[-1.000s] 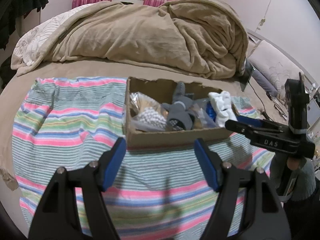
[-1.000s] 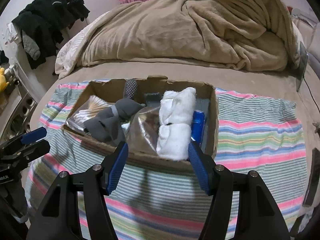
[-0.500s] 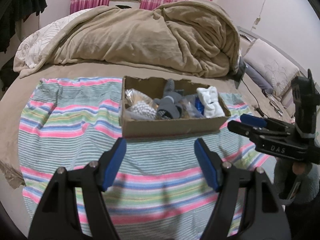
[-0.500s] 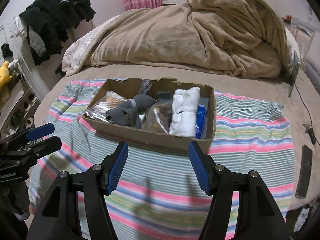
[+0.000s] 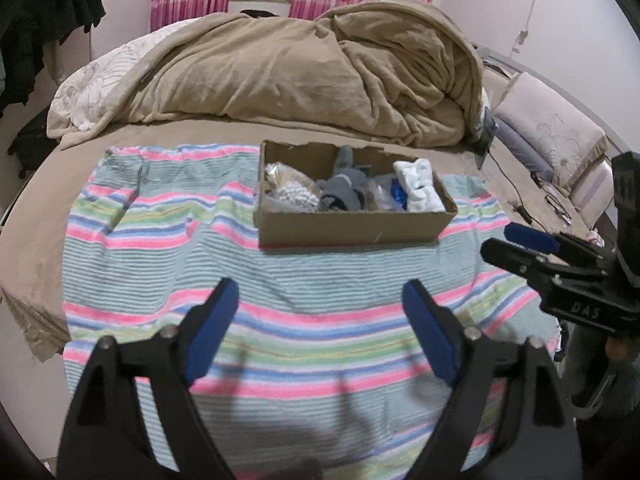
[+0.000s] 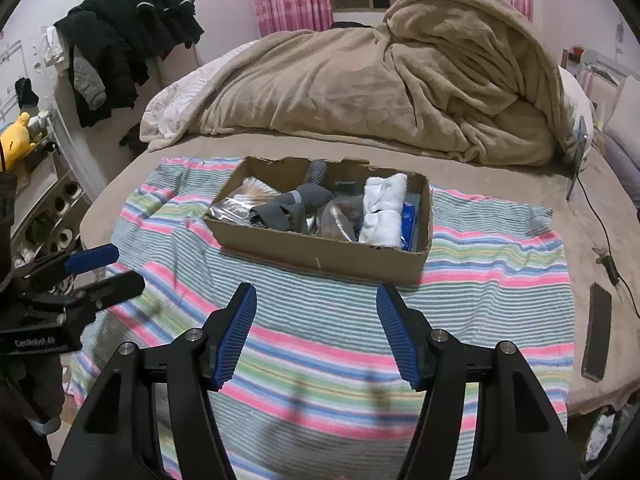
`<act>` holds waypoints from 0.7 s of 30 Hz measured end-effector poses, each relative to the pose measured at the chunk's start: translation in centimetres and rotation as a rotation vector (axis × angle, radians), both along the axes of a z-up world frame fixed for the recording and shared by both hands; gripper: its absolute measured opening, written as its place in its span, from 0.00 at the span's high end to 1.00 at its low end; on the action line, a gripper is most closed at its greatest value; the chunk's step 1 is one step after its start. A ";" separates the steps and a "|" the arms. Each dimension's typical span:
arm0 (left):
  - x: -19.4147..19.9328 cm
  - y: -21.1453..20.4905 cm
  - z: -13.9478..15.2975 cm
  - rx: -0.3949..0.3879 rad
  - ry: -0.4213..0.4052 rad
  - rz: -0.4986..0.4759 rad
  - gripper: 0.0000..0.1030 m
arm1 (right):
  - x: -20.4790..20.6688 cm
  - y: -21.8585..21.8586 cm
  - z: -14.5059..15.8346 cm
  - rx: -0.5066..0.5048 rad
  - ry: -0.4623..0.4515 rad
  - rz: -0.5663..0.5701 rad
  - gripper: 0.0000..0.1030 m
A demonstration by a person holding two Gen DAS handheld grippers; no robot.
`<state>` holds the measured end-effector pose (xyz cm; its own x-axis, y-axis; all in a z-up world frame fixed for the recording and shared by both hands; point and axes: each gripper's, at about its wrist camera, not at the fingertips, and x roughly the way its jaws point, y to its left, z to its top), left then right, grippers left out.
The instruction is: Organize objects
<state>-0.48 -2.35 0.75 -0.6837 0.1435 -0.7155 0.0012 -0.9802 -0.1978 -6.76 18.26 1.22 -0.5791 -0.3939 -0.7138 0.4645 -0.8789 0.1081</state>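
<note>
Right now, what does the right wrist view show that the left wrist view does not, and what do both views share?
Only the right wrist view shows the yellow plush toy on the shelf at far left and the dark phone lying on the bed past the towel's right edge. Only the left wrist view shows the pale pillow at right. Both share the cardboard box holding white socks and grey socks, the striped towel under it, the beige blanket, and both open, empty grippers: left gripper, right gripper.
</note>
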 end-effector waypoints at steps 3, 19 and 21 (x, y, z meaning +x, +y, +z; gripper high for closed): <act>0.9 0.4 0.6 -0.011 0.013 -0.009 0.13 | 1.1 0.3 0.6 -0.011 0.010 -0.005 0.36; 3.3 0.8 3.7 -0.051 0.095 0.011 0.01 | 3.2 1.7 2.4 -0.040 0.045 -0.042 0.25; 3.3 1.0 3.8 -0.054 0.091 0.009 0.01 | 3.2 1.8 2.4 -0.040 0.046 -0.040 0.25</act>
<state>2.86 -1.38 4.50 -0.7473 0.1003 -0.6569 -0.0057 -0.9895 -0.1445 -3.58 20.02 3.66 -0.6268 -0.3973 -0.6703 0.4341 -0.8924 0.1229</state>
